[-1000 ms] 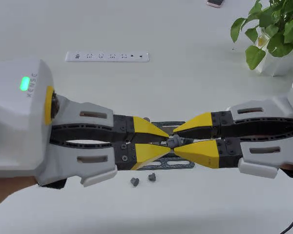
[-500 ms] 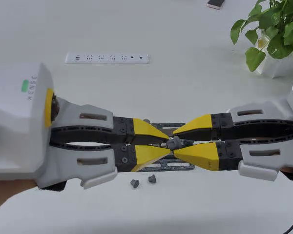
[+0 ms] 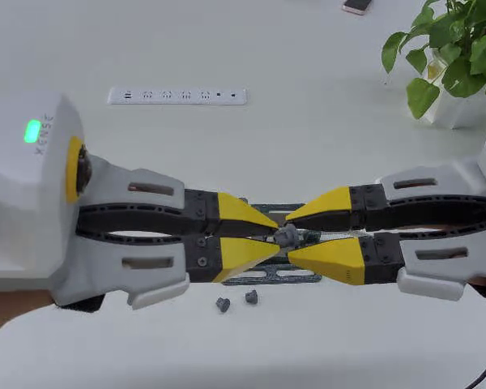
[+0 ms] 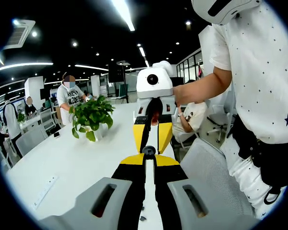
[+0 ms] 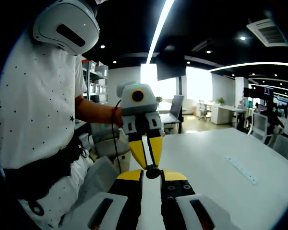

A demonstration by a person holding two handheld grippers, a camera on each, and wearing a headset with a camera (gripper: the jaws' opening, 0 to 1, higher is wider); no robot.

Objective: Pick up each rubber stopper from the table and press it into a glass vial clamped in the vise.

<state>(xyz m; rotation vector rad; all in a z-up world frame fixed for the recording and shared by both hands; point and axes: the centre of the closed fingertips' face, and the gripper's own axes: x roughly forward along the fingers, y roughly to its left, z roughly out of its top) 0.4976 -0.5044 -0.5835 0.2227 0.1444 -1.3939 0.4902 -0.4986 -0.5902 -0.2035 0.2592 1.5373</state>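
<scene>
Left hand-held gripper [image 3: 271, 236]: jaws pinched on stopper [image 3: 287, 237], over vise [image 3: 285, 276].
Right hand-held gripper [image 3: 300, 237]: pinching same stopper, tip to tip.
Risk: opposed squeeze may pop stopper sideways off the vise.

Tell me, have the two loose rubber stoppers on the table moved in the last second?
No. Both rubber stoppers sit at the same spot below the power strip as before.
</scene>
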